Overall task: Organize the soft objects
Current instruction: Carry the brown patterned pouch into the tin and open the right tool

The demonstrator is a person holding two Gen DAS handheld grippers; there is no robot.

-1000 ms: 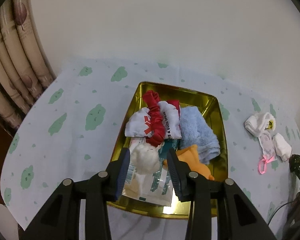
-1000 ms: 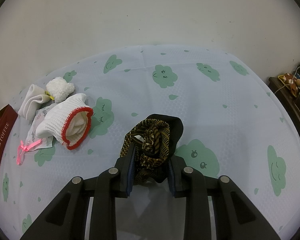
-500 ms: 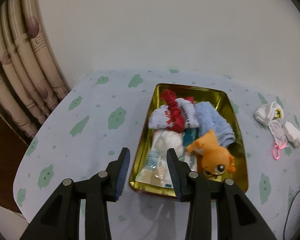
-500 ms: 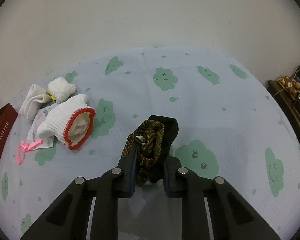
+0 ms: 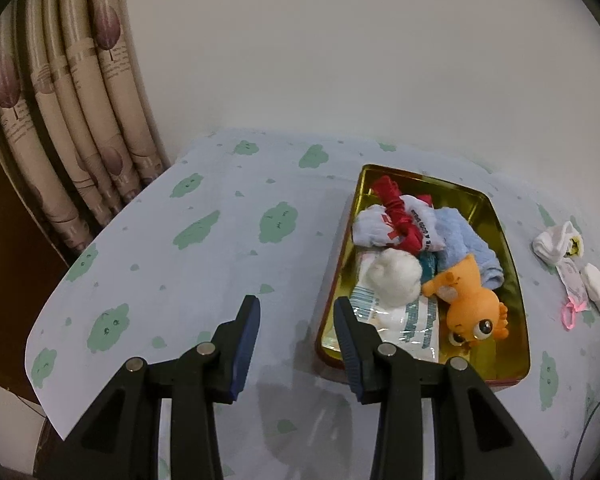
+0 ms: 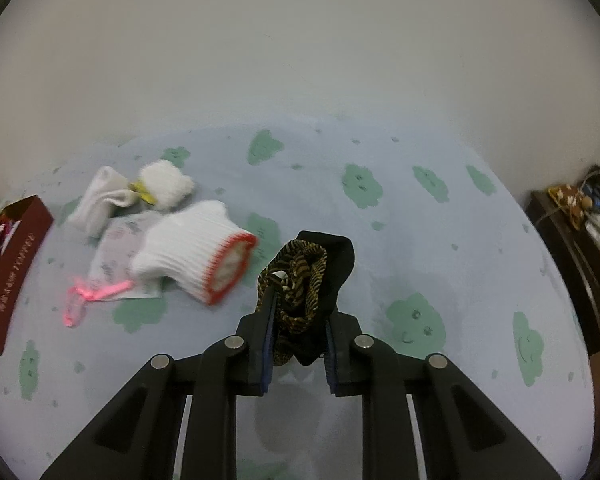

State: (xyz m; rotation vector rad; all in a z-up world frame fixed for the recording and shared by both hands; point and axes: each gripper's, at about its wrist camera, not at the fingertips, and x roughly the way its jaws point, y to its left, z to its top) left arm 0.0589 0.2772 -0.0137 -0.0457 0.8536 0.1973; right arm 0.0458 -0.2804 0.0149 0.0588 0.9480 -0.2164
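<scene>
Black-and-gold cloth (image 6: 306,292): a limp striped bundle pinched between the right gripper (image 6: 298,354) fingers, most of it flopping up and beyond the tips, off the tablecloth (image 6: 380,248).
Right gripper state: narrowed on that cloth, with only its lower part between the pads.
Risk, slipping: the pinch takes a small share of a loose bundle, so I judge a quick swing could let a fold slide out and drop short of the tin.
Risk, snagging: loops hang free at the left side of the bundle; they could catch on the tin's rim as it goes in.
Left gripper (image 5: 296,344): jaws spread wide with nothing between them, held over bare tablecloth just left of the gold tin (image 5: 334,280), its right finger overlapping the tin's near-left corner in view.
Gold tin contents: near end, an orange plush toy (image 5: 470,304), a white fluffy ball (image 5: 396,276) and a clear packet (image 5: 410,326); farther, a blue towel (image 5: 460,240), white printed cloth (image 5: 374,222) and a red scrunchie (image 5: 398,216).
Risk, crowding: the tin looks nearly full, so another piece may perch on top and roll out.
Waiting items: a red-cuffed white sock (image 6: 198,254) lies left of the right gripper, white socks (image 6: 136,194) farther left, all outside the tin.
</scene>
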